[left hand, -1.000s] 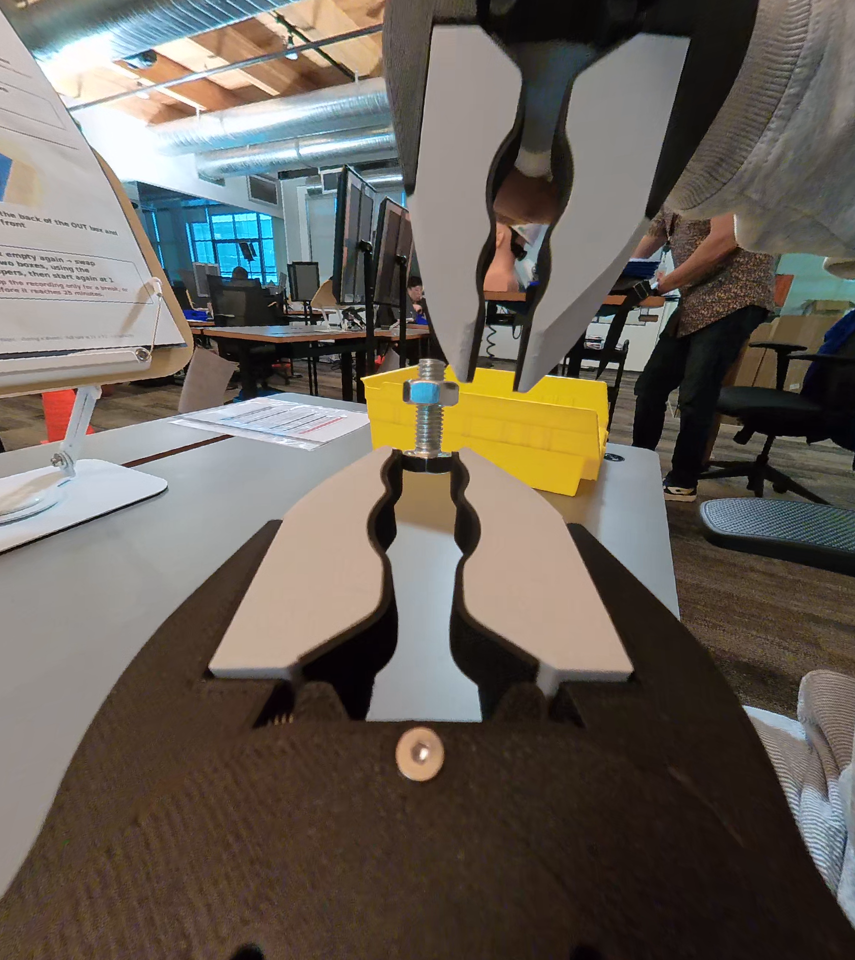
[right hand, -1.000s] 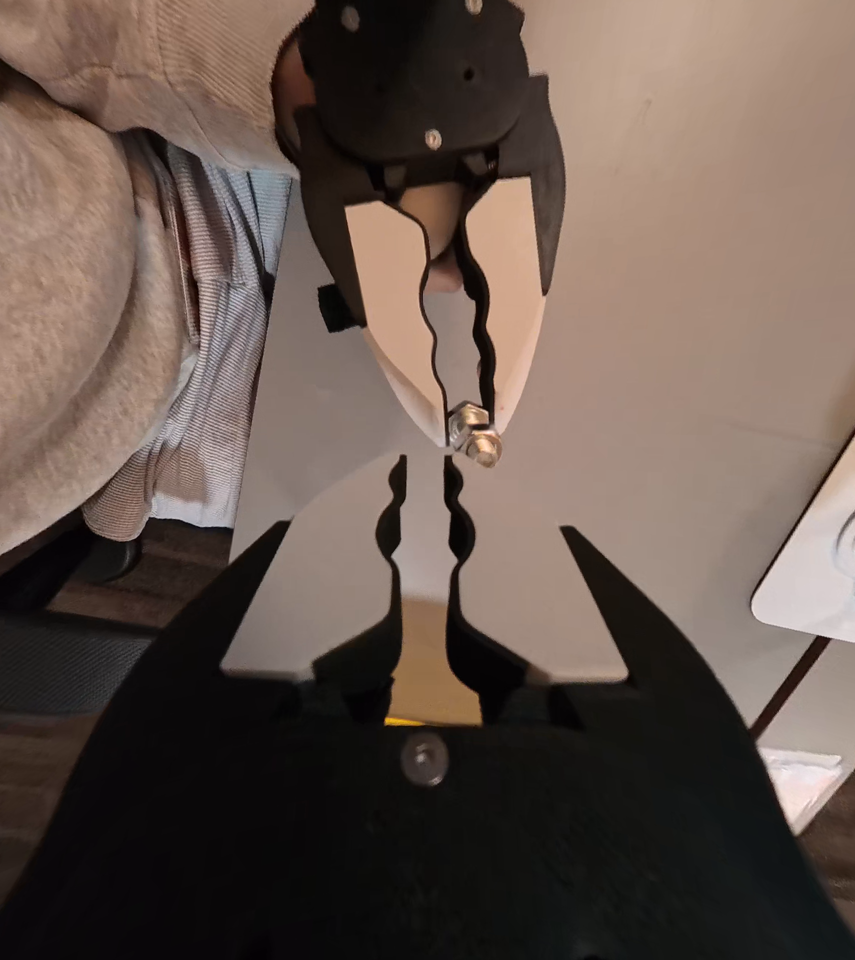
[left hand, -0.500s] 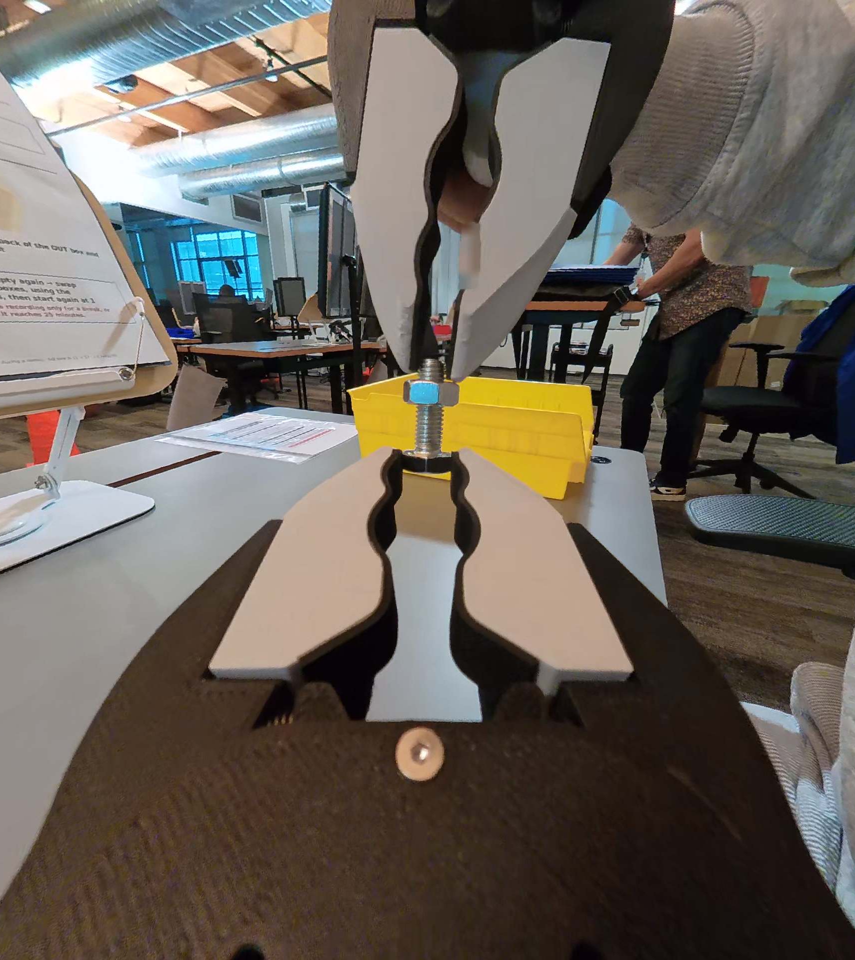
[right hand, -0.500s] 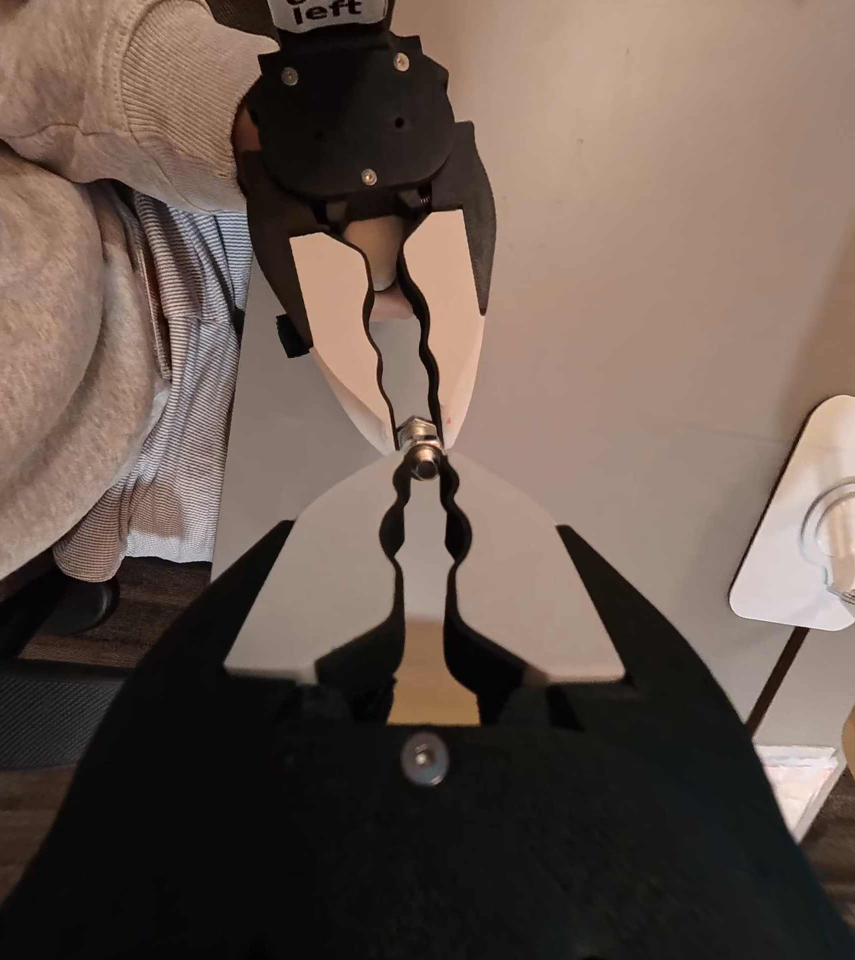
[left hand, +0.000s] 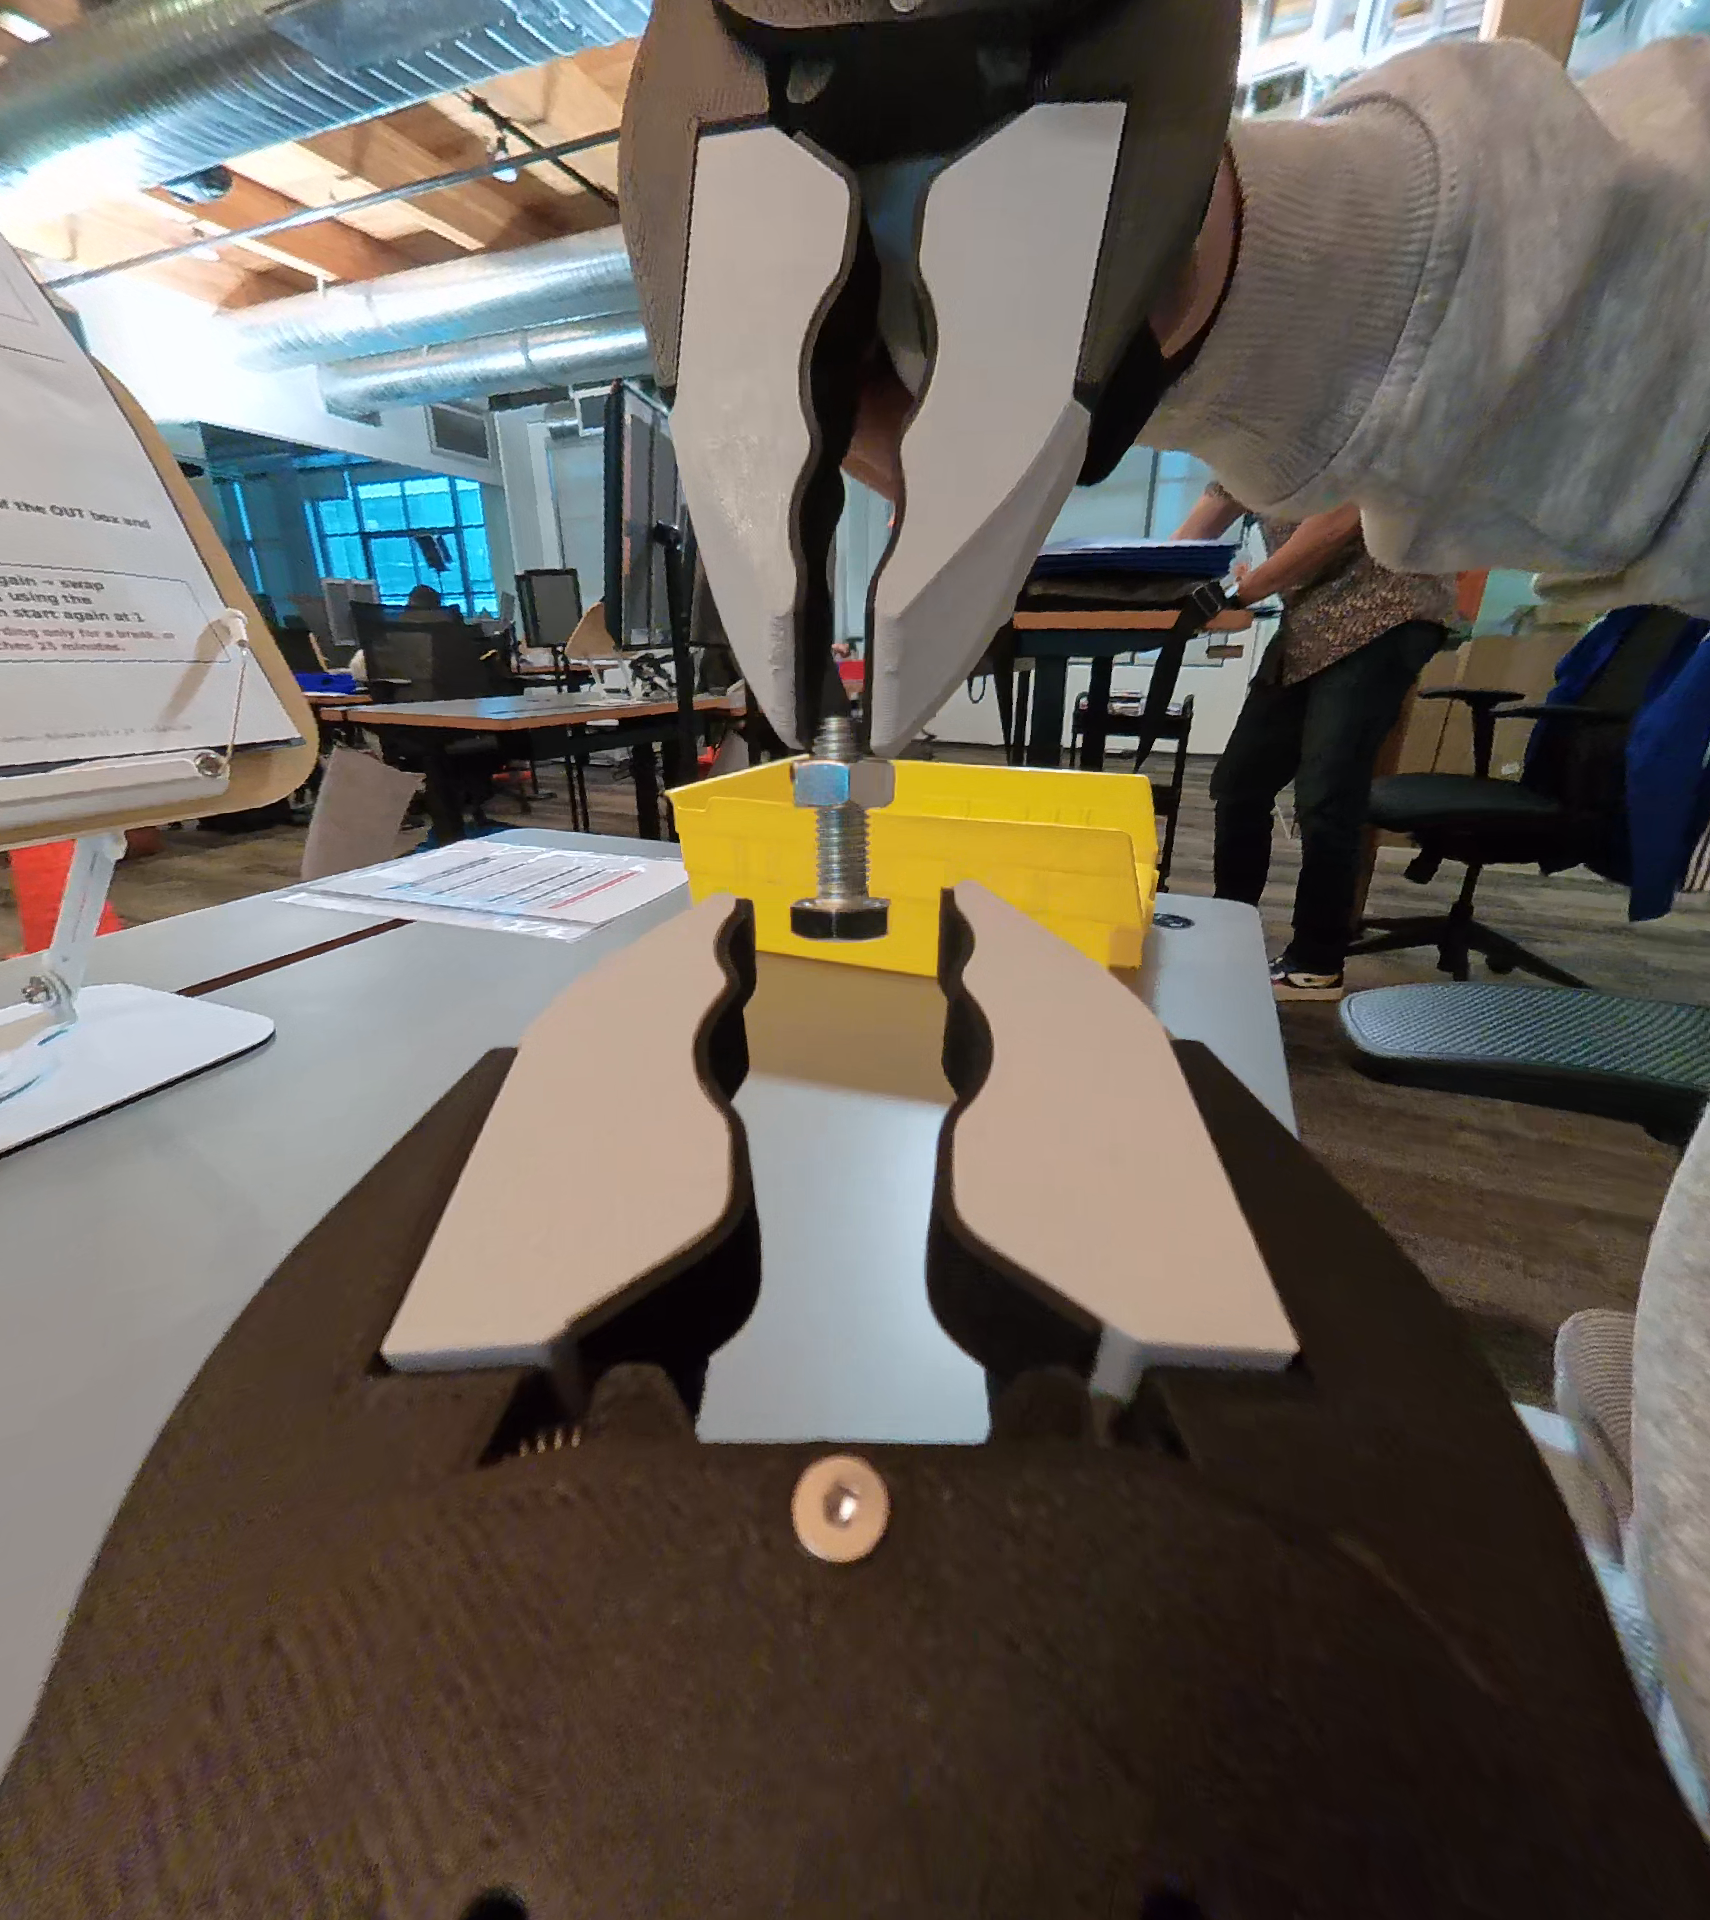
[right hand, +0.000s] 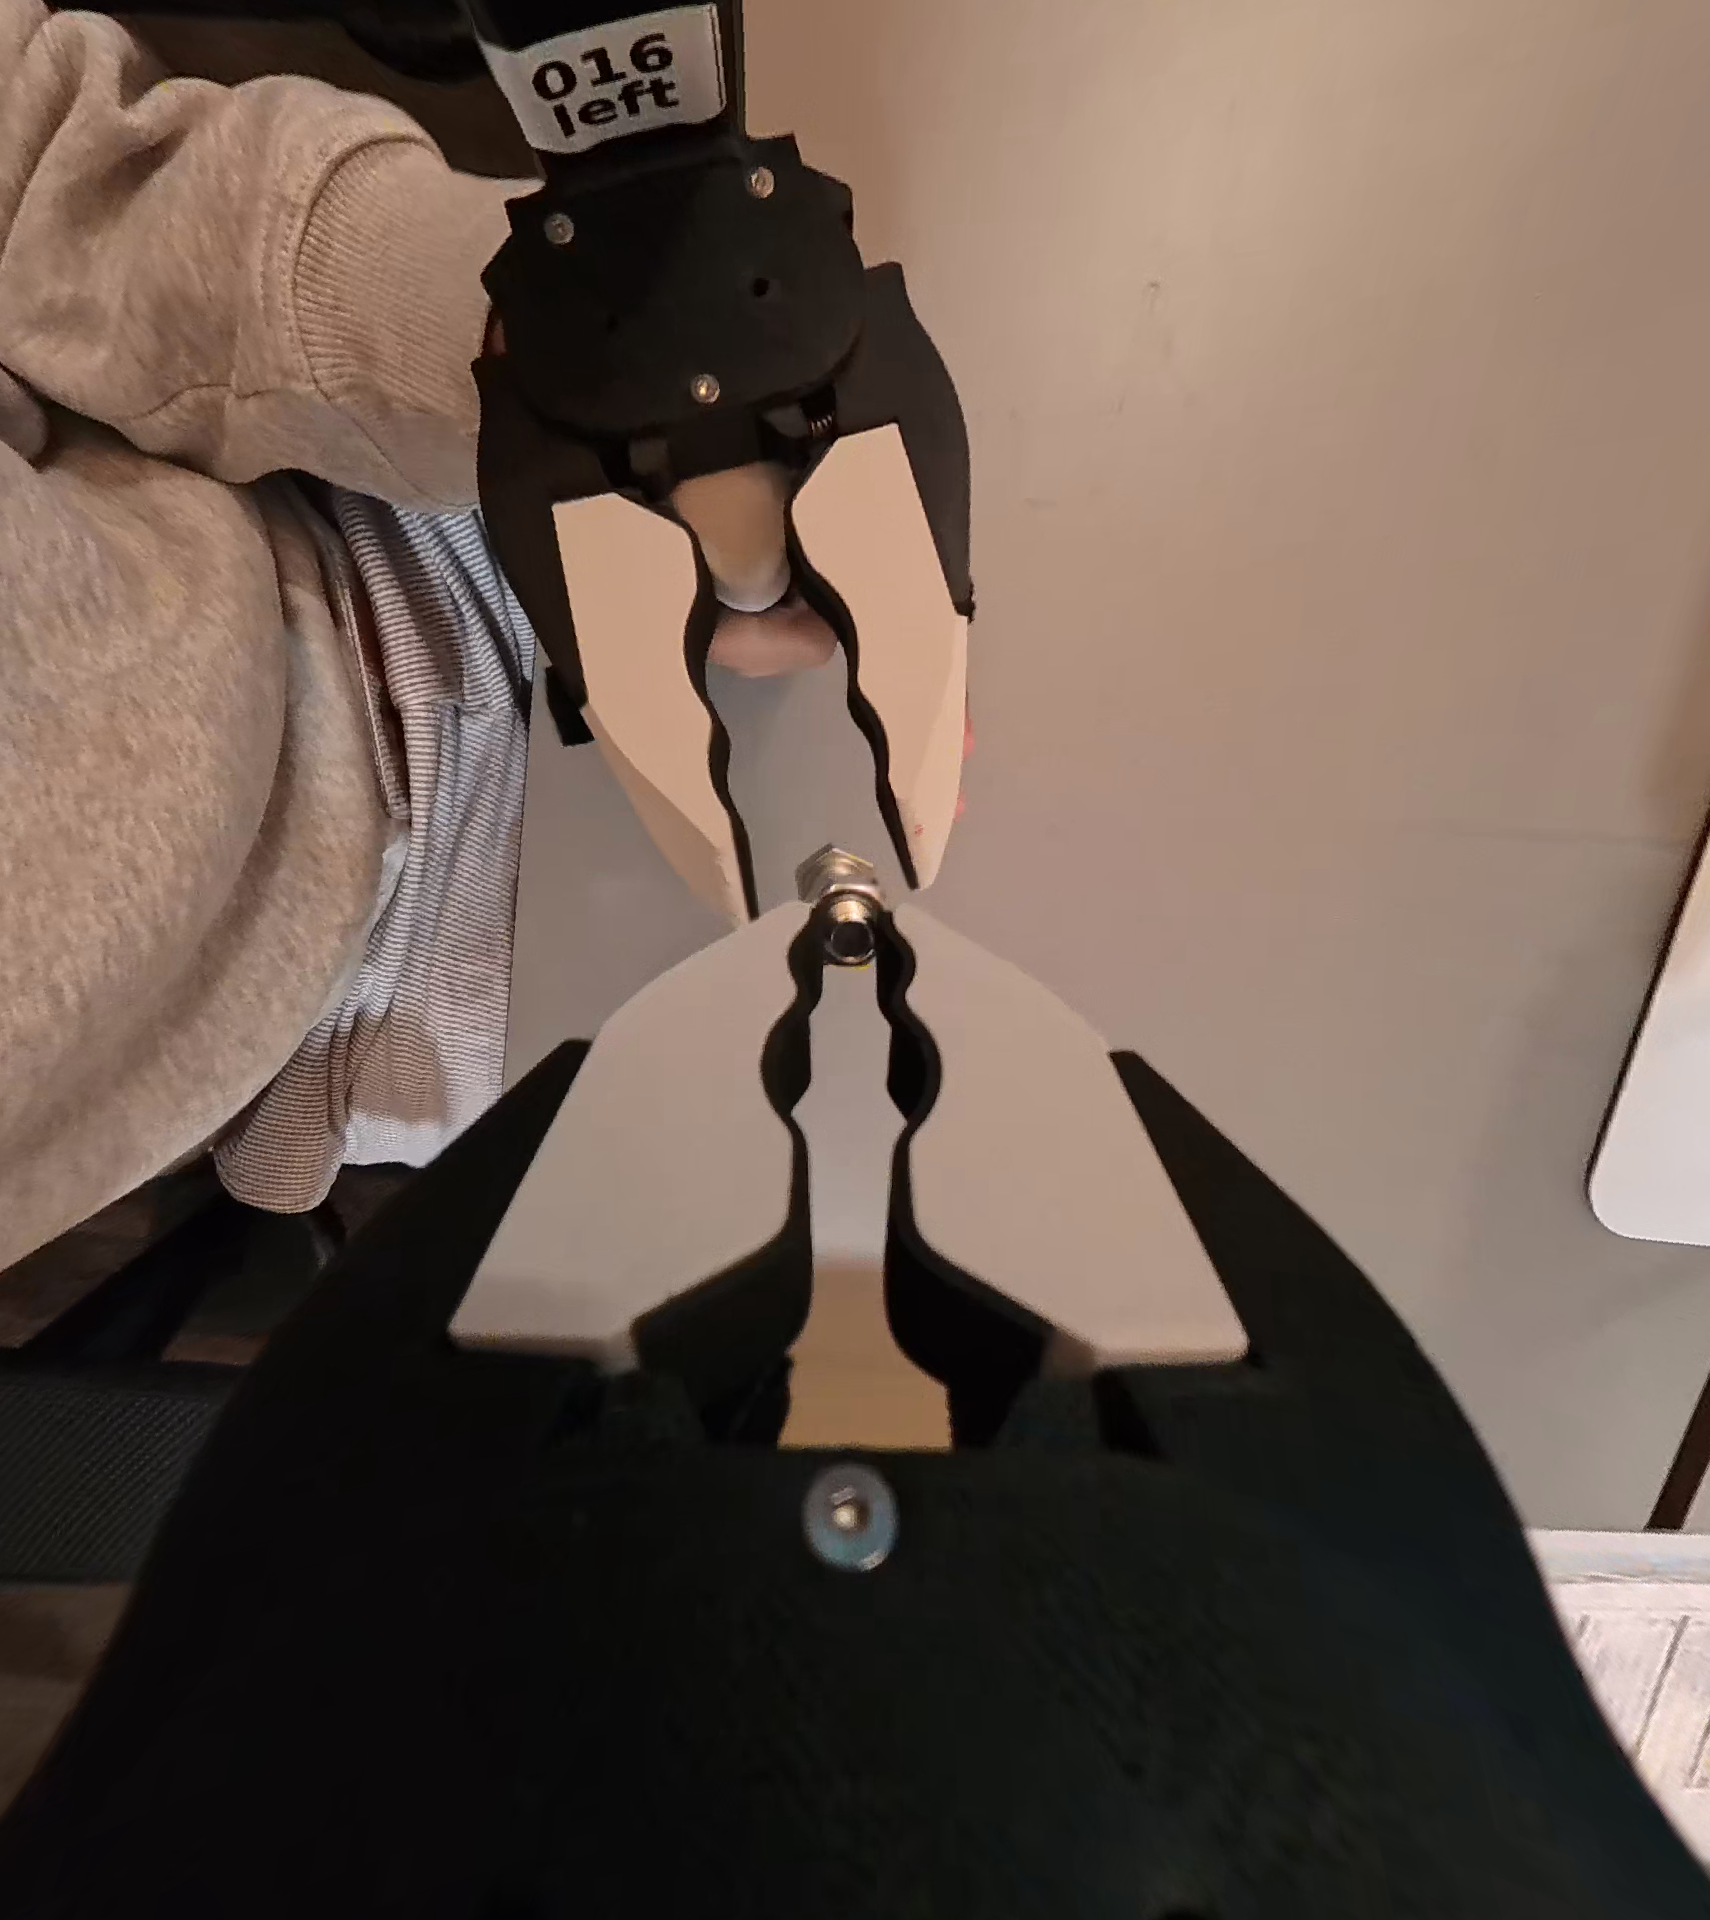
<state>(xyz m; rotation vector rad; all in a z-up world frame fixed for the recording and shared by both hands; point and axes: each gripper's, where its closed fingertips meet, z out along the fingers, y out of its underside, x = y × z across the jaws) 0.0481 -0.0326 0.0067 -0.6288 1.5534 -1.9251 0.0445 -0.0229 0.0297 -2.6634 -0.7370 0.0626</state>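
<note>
A silver bolt (left hand: 838,852) with a hex nut (left hand: 835,784) threaded near its top hangs upright, head down, above the grey table (left hand: 103,1299). My right gripper (left hand: 838,740) comes down from above and is shut on the bolt's threaded top end; in the right wrist view this gripper (right hand: 846,920) pinches the bolt (right hand: 849,940) at its tips. My left gripper (left hand: 846,909) is open, its fingers apart on either side of the bolt head without touching it. It also shows open in the right wrist view (right hand: 830,883).
A yellow bin (left hand: 1038,831) stands on the table behind the bolt. A document stand (left hand: 51,520) on a white base (left hand: 82,1039) is at the left, with a paper sheet (left hand: 498,883) beyond. An office chair (left hand: 1547,1039) and a standing person (left hand: 1329,727) are at the right. Both grippers' tips are close together, under 4 cm apart.
My right gripper came down and shut on the bolt's top end. My left gripper then opened and let go of the bolt head.
</note>
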